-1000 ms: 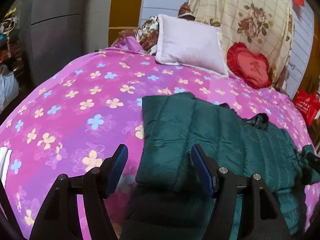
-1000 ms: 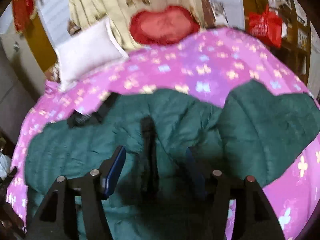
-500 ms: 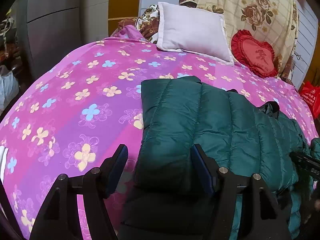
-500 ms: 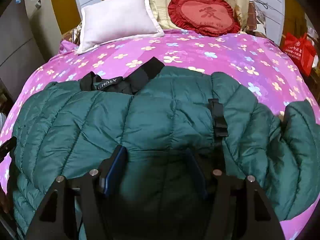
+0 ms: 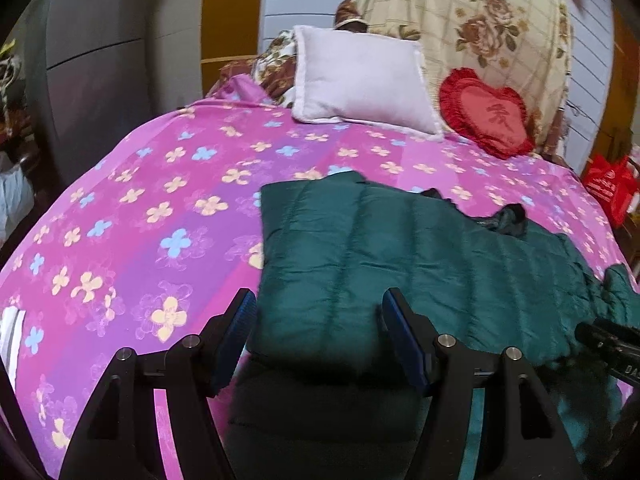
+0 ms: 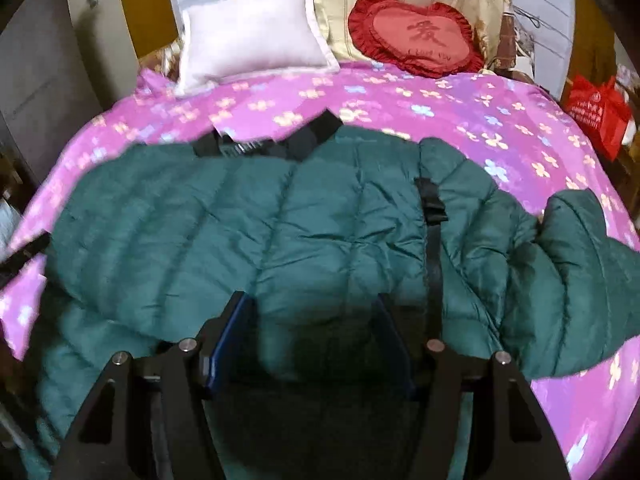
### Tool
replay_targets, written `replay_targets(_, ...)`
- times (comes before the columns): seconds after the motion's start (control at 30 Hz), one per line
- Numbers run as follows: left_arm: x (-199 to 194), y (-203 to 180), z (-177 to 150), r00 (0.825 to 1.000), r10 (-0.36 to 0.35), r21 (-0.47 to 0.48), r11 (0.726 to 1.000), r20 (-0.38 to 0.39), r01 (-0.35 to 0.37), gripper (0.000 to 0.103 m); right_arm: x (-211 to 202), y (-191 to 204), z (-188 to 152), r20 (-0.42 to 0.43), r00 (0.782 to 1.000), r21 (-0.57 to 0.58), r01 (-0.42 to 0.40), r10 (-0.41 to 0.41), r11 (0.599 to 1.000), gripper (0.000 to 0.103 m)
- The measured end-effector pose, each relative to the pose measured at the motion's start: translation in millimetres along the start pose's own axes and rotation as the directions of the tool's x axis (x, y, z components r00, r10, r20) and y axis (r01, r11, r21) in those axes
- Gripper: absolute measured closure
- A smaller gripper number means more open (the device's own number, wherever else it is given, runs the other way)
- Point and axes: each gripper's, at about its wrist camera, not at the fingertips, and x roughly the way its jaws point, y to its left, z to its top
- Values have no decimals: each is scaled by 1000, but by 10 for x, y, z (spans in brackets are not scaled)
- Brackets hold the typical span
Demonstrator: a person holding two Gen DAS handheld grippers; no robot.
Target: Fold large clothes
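Quilted dark-green puffer jacket (image 6: 320, 220) lies spread across the near half of a bed, on a pink sheet (image 5: 160, 200) printed with yellow and blue flowers. Both the left gripper (image 5: 318, 332) and the right gripper (image 6: 312, 332) have a fold of its padding between their parted fingers; whether they pinch it cannot be told. One white pillow (image 5: 360, 80) and one red heart-shaped cushion (image 6: 416, 36) rest at the far headboard.

A quilted green jacket (image 6: 328, 216) of faintly glossy cloth lies on a matt, smooth floral bedsheet (image 5: 160, 208).
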Motion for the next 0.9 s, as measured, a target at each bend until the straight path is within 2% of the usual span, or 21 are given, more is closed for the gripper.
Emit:
replay_targets(0.1, -113, -92, -16, 1000, -26, 17, 1000, 5, 26, 55, -250, 28, -78, 40, 999, 20, -3, 2, 1000, 26)
replay_targets(0.2, -249, -190, -65, 999, -46, 38, 998, 17, 46, 55, -442, 53, -203, 62, 998, 36, -31, 28, 999, 23)
replay_targets(0.47, -506, -510, -195, 998, -65, 89, 994, 10, 64, 55, -777, 53, -453, 87, 994, 57, -69, 64, 996, 21)
replay_targets(0.9, -691, -914, -351, 997, -71, 113, 991, -18, 73, 55, -1012, -132, -607, 112, 994, 75, -18, 9, 997, 19)
